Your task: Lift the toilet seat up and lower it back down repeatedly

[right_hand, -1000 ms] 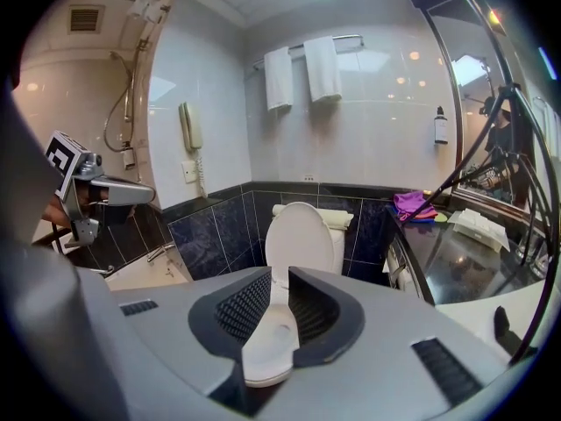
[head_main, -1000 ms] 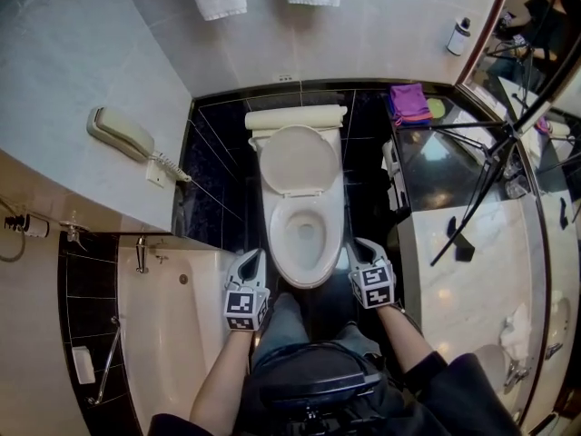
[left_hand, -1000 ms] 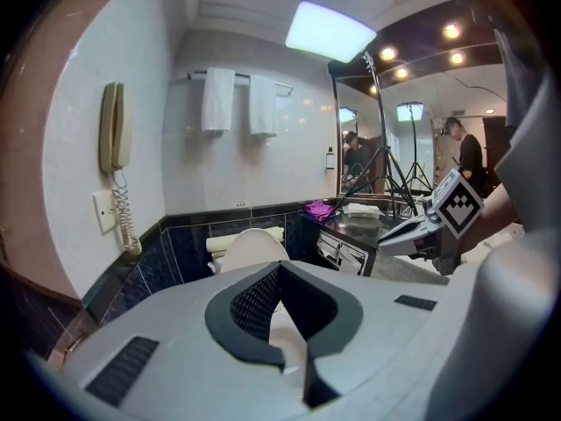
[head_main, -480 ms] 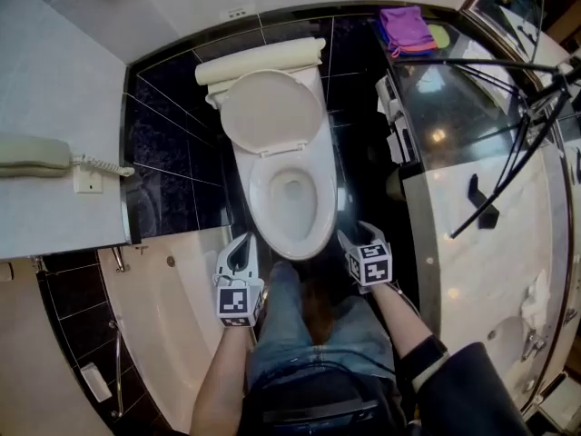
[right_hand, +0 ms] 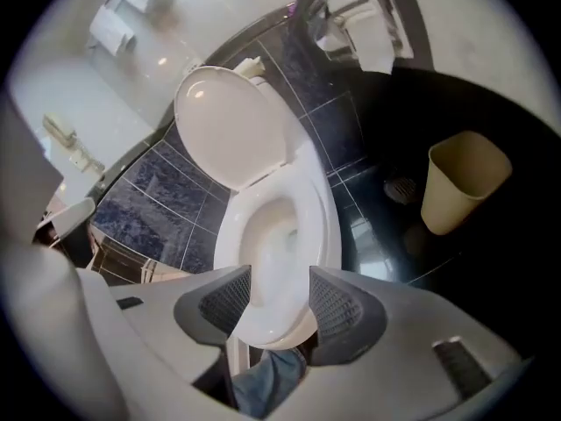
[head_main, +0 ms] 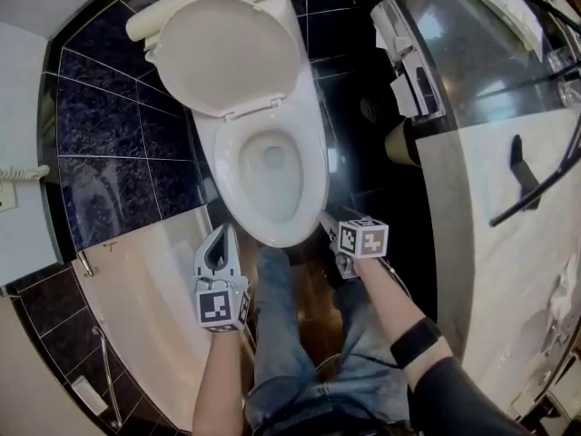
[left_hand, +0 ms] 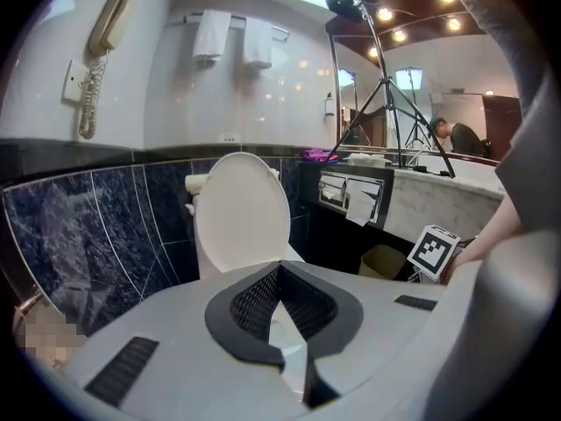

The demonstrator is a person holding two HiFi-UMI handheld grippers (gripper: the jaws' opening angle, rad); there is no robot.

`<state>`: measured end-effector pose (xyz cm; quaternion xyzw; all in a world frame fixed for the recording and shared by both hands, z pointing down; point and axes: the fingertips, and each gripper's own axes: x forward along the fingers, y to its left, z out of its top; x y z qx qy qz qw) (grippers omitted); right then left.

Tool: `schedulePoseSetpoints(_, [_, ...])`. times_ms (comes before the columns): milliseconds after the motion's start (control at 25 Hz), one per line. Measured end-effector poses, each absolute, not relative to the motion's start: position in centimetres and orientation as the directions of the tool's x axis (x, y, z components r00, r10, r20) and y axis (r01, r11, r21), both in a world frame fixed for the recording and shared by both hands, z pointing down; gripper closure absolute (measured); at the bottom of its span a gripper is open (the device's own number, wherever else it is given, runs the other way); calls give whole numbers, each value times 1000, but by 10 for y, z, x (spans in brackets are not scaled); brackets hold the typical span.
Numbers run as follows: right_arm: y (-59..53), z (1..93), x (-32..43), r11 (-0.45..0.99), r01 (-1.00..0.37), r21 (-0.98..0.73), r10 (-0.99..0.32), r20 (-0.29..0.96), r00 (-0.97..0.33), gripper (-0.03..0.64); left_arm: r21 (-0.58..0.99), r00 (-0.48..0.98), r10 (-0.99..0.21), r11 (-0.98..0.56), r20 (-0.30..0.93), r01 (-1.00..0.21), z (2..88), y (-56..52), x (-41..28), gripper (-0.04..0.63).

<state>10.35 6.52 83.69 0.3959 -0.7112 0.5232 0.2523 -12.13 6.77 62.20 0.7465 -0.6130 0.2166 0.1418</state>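
Tank point(head_main: 145, 25): cut off by my head view's top edge.
Phone cord point(head_main: 23, 171): handset lost past the left edge.
Bin point(head_main: 400, 141): I see it partly hidden behind the counter point(head_main: 508, 271).

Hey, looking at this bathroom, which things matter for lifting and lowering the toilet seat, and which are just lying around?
For the job: toilet seat; lid, raised.

Just lying about: waste bin; wall phone; towels; toilet paper holder; purple cloth; tripod.
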Motion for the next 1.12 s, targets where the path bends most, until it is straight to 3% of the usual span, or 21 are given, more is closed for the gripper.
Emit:
schedulePoseSetpoints(520, [63,936,93,-141,-728,-670,-304,730,-613,391,-54,131,-820,-193,557,-980,693,85,-142,595])
schedulePoseSetpoints(600, [61,941,89,-175,-709,-683,-316,721,-617,418,-51,133,-814,-196,566,-979,698,85,-145,595])
schedulePoseSetpoints(720, [59,950,84,-186,-723,-666,-306,738,-601,462,-51,137,-806,-202,575,-978,707,85,-149,595])
schedulePoseSetpoints(1120, [56,954,84,-230,-673,-703,-324,707,-628,464,-25,140,-789,-193,598,-981,723,84,-159,595])
